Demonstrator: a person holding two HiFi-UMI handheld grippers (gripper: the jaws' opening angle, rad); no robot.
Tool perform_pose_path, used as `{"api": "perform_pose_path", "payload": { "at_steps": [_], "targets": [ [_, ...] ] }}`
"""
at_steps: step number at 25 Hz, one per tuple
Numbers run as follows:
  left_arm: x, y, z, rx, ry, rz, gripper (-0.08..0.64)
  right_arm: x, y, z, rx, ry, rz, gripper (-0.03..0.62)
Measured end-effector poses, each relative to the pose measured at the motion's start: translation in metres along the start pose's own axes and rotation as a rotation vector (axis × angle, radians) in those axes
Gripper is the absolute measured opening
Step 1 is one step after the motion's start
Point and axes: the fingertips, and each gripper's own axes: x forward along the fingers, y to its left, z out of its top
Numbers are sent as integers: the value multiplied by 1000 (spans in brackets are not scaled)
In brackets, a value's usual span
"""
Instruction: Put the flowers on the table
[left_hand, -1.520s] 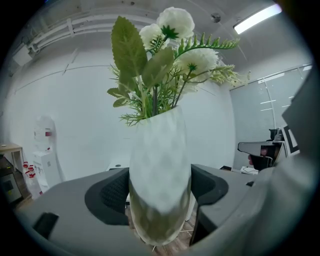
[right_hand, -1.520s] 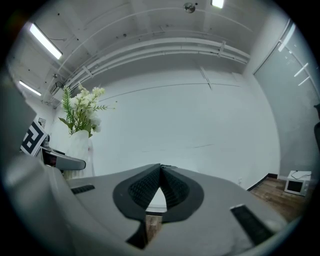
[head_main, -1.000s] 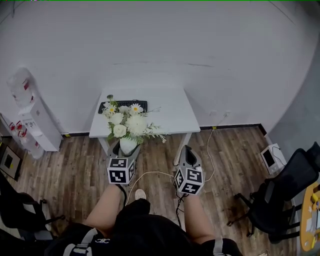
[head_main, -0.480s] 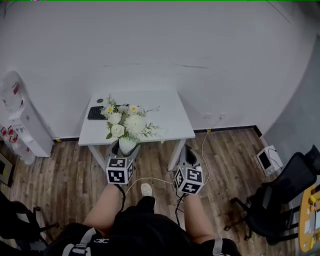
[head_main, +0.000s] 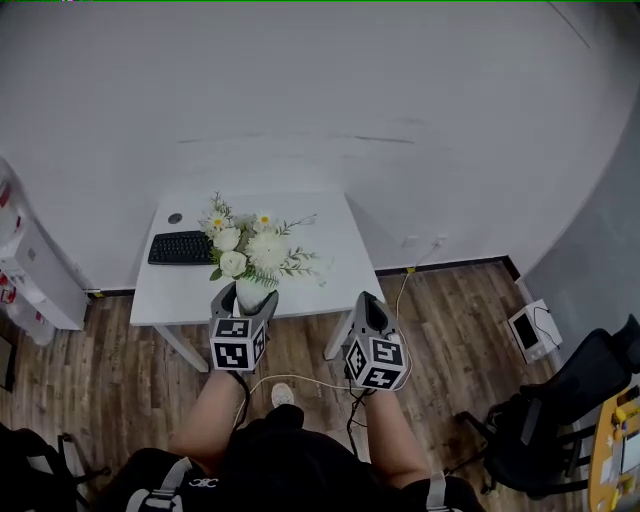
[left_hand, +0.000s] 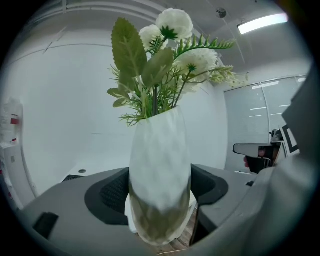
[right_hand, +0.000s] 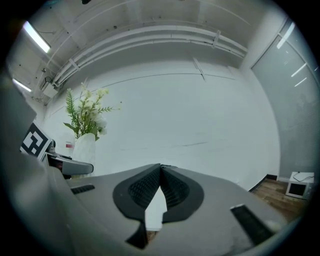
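Vase of flowers held at the near edge of the table – not set down.

The left gripper (head_main: 244, 300) has its 2 jaws spread wide and pressed on either side of a white vase (left_hand: 160, 165), gripping it low on the body and holding it upright. The white flowers (head_main: 255, 250) and green leaves rise from its mouth. In the head view the vase sits at the tabletop's near edge, left of the middle, and the left gripper view shows wooden floor (head_main: 450, 320) under its base. The right gripper (head_main: 368, 305) is just off the near-right corner of the white table (head_main: 330, 250) – its jaws are closed tip to tip with nothing between them. A black keyboard (head_main: 181, 247) lies along the tabletop's left edge, near the far corner.
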Motion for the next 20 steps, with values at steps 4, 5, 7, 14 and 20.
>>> {"api": "perform_pose_path", "payload": {
  "at_steps": [4,5,7,14,20],
  "targets": [
    [70,9,12,-2,18,-18,371,66,-28,6,15,-11,-12,5],
    [87,12,15,-3,24,-20,371,83,-34,5,23,-10,-13,5],
    [122,19,22,-4,32,-22,371,115,-45,5,32,-4,-15,5],
    [226,43,45,1,55,-45,371,214,-69,5,39,19,-30,5],
    [295,49,61,12,60,-72,371,276,-91,7,27,28,-52,5]
  ]
}}
